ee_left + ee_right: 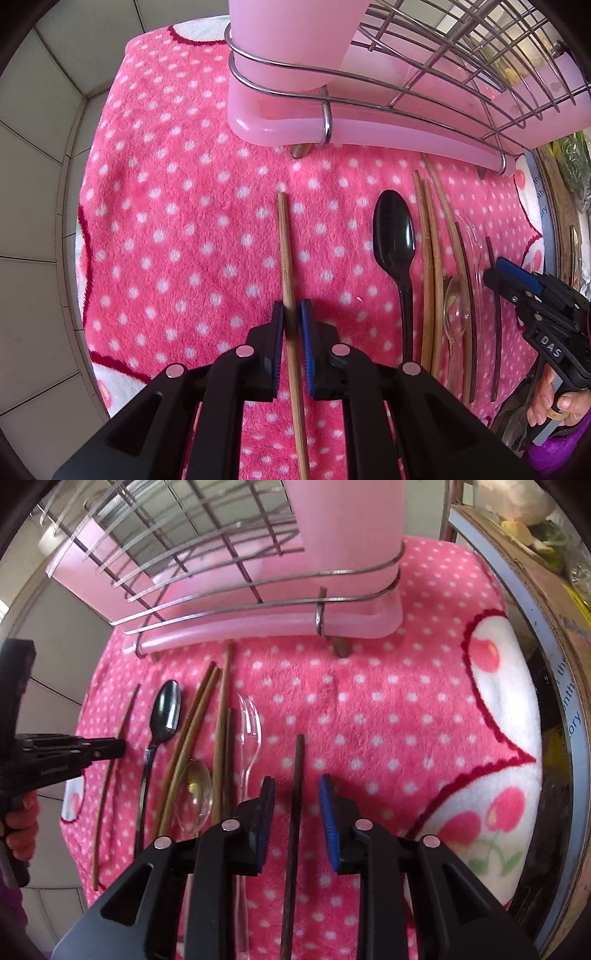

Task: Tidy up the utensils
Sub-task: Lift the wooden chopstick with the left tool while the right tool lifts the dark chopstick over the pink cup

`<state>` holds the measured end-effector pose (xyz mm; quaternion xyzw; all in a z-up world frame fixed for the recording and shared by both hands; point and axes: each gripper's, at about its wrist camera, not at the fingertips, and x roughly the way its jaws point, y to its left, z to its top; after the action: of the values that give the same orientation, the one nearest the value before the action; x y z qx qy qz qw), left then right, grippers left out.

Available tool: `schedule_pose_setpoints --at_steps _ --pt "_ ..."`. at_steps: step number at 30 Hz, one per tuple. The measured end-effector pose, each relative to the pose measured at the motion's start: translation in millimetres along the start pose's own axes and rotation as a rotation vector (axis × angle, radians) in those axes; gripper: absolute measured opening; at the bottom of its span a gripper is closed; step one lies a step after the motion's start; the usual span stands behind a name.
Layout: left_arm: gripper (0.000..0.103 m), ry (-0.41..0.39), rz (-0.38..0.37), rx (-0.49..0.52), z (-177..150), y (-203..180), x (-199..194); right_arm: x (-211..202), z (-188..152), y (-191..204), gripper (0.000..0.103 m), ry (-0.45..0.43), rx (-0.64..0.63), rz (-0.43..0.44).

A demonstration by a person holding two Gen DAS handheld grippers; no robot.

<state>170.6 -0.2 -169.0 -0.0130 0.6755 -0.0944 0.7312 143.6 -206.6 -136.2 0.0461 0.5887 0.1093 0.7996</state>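
A pink fleece blanket with white polka dots (177, 229) covers the surface, and at its far edge stands a wire dish rack on a pale pink plastic tray (369, 125), with a tall pink plastic cup (280, 40) held in its corner. The left tongs (292, 317) are clenched on a light brown wooden chopstick (285, 251) that lies pointing toward the rack, set apart to the left of the other utensils. The right tongs (297, 801) stand released, their blue pads either side of a dark brown wooden chopstick (298, 768) without pressing on it. Between the two lie the rest, roughly side by side: a black plastic spoon (394, 236), a pair of light brown chopsticks (428, 258), a clear plastic fork (249, 731), a small clear spoon (197, 786), and further thin dark sticks. A hand (554, 402) grips the right tool's handle at the near right. Nothing can be seen standing in the cup or rack yet, so the sorting looks to be at an early stage, with almost every utensil still on the blanket and two chopsticks being dealt with now.
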Motion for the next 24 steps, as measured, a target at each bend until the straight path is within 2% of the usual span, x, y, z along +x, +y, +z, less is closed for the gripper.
schedule_pose_setpoints --at_steps 4,6,8,12,18,24 --pt "0.009 -0.003 -0.011 -0.020 1 2 1 3 -1 9 0.025 -0.028 -0.047 -0.039" --pt "0.007 -0.020 -0.007 -0.009 -2 3 2 4 -5 13 0.013 -0.047 -0.067 -0.069" --pt "0.006 -0.050 -0.012 -0.001 -10 5 0 5 -9 12 0.006 -0.058 -0.037 -0.039" --pt "0.006 -0.126 -0.041 -0.017 -29 12 -16 -23 -17 1 0.005 -0.139 -0.004 0.016" --pt "0.006 -0.307 -0.130 -0.041 -62 25 -65 -72 -29 -9 0.005 -0.320 0.018 0.080" --pt "0.006 -0.575 -0.160 -0.039 -94 30 -124 -107 -43 -6 0.005 -0.472 0.004 0.098"
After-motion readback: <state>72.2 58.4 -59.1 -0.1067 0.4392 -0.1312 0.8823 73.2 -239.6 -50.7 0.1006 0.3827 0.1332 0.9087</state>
